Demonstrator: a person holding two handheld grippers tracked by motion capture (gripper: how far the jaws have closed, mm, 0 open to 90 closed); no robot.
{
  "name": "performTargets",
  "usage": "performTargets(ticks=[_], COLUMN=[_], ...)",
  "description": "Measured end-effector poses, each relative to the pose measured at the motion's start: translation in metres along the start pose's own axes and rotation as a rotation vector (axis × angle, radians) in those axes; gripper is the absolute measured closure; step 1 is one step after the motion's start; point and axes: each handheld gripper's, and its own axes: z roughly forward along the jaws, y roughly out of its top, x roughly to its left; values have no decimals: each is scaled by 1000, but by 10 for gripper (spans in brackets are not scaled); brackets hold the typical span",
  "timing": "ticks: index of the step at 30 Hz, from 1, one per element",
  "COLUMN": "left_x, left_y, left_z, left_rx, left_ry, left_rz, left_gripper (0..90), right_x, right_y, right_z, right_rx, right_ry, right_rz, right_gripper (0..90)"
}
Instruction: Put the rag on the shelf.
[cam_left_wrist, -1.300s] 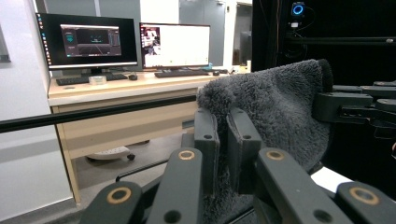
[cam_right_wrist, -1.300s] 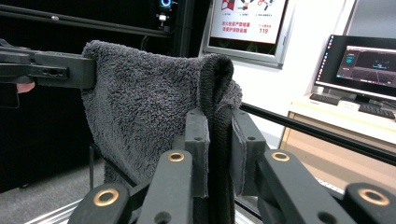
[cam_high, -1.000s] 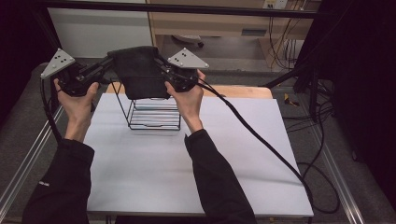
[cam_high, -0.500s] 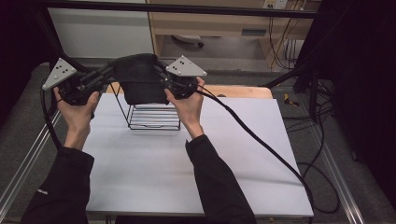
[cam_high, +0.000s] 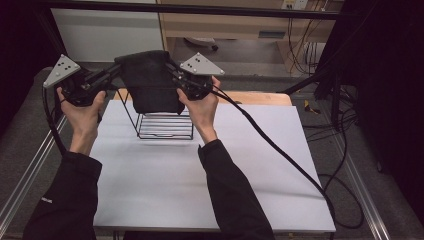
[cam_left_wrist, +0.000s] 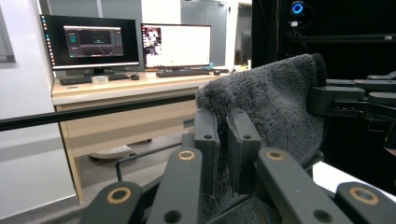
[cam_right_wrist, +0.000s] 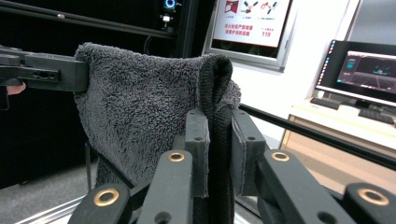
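High view, both fingers (cam_high: 118, 75) clamping towel (cam_high: 150, 85)

"119" in red on the wall poster (cam_right_wrist: 250, 21)

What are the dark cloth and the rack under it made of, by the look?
The cloth looks like dark grey terry towelling: looped, fuzzy pile, matte, draping softly. The rack appears to be thin black wire, probably coated metal: slim straight rods forming an open frame.
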Motion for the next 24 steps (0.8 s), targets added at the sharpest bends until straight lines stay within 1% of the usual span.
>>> performTargets(ticks=[4,5,7,9,11,13,14,16,18,20,24], left_x=[0,-1,-2,-4,-6,-8,-10,-13,-16,-18,-16], left_y=[6,6,4,0,-6,-11,-14,-20,-27,-34,-45], left_z=[1,0,-3,-7,-11,-15,-17,-21,-25,-26,-24], left_rx=[-16,-13,-13,-13,-12,-11,-10,-9,-4,3,32], left_ry=[-3,-3,2,-6,-15,-8,-14,-10,-11,-8,-6], left_rz=[1,9,25,26,22,28,24,33,43,43,30], left_gripper=[832,832,832,832,832,832,832,832,832,832,830], right_x=[-2,-2,-1,2,5,8,11,16,19,22,24], right_y=[8,9,8,6,2,-2,-4,-8,-12,-16,-24], right_z=[0,-1,-3,-6,-9,-12,-13,-17,-21,-23,-23], right_rx=[-15,-15,-11,-12,-12,-9,-7,-5,-5,2,25], right_ry=[-4,-3,1,9,17,19,19,19,23,24,22], right_rz=[-10,-11,-30,-41,-39,-43,-50,-72,-77,-80,-83], right_gripper=[796,796,795,795,794,794,794,794,794,793,792])
